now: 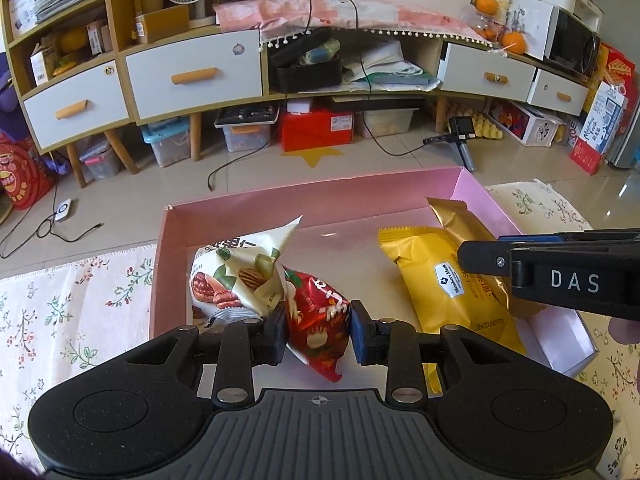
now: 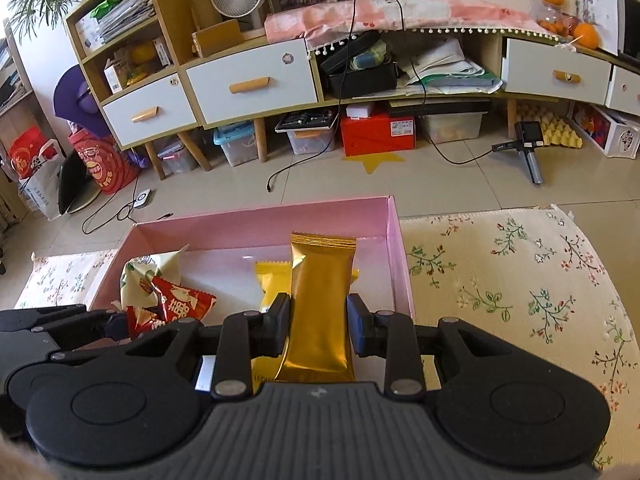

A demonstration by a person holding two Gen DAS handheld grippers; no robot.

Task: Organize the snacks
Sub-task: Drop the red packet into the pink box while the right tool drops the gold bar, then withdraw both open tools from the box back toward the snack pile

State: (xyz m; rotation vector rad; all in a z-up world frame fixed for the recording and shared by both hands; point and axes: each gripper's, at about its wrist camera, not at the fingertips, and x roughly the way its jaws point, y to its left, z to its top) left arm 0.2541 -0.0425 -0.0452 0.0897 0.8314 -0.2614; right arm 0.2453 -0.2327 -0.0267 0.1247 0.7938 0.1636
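A pink box (image 1: pixel 320 196) lies open on the floral cloth; it also shows in the right wrist view (image 2: pixel 256 226). My left gripper (image 1: pixel 318 330) is shut on a red snack packet (image 1: pixel 316 320), over the box's near left part, beside a white nut packet (image 1: pixel 236 276). My right gripper (image 2: pixel 319 330) is shut on a gold snack bar (image 2: pixel 320 304), above a yellow packet (image 2: pixel 270 284). The yellow packet (image 1: pixel 444 284) lies in the box's right half. The right gripper (image 1: pixel 560 276) enters the left wrist view from the right, over it.
A floral cloth (image 2: pixel 512 280) covers the surface around the box. Beyond lies tiled floor with cables (image 2: pixel 452 156), a wooden cabinet with white drawers (image 2: pixel 252 84), storage bins and a red box (image 2: pixel 378 132) under it.
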